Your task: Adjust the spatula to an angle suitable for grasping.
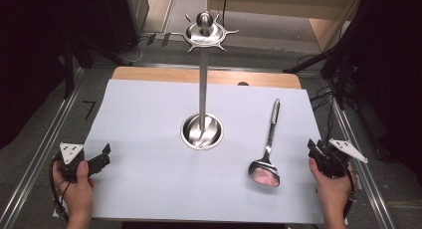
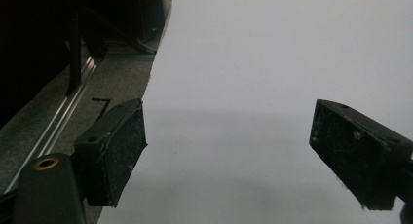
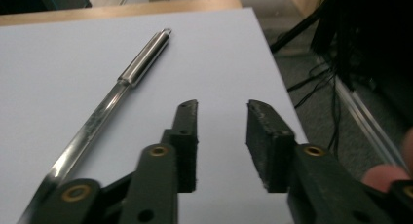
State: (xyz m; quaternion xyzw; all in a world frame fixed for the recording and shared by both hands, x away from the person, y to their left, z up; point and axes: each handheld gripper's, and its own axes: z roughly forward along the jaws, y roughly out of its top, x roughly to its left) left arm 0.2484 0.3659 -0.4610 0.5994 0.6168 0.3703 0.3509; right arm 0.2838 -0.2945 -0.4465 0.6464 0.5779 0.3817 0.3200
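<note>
At the white sheet's (image 1: 149, 139) left edge, the left gripper (image 1: 94, 162) sits in the person's left hand (image 1: 77, 189) — jaws wide apart, nothing between them. In the middle stands a steel utensil stand (image 1: 202, 79), its round base (image 1: 202, 132) on the sheet and its hooked top plate (image 1: 204, 34) high above. Right of it lies a steel ladle (image 1: 268, 147), bowl nearest the person. The right gripper (image 1: 314, 150), in the right hand (image 1: 331, 186), rests near the right edge — jaws apart, empty, beside the ladle's handle (image 3: 141, 63).
</note>
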